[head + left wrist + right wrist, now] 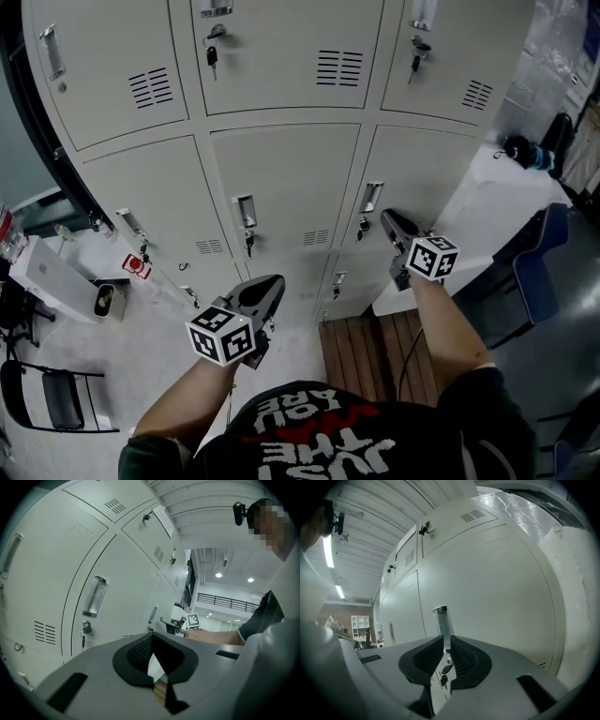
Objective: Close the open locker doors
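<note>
A bank of pale grey locker doors (281,178) fills the head view, and every door that shows lies flush with the frame. My right gripper (387,217) points level at the middle-row door on the right, just beside its recessed handle (371,199). In the right gripper view its jaws (446,641) stand a narrow slit apart with nothing between them. That handle (442,620) shows through the slit. My left gripper (272,284) hangs lower, in front of the bottom row. Its jaws (151,641) are parted and empty, with a handle (93,596) and a key (85,629) to their left.
Keys hang in several door locks (213,58). A slatted wooden platform (375,352) lies on the floor under the right arm. A white counter (487,216) and a blue chair (534,258) stand at the right. A black chair (56,398) and a white box (56,277) are at the left.
</note>
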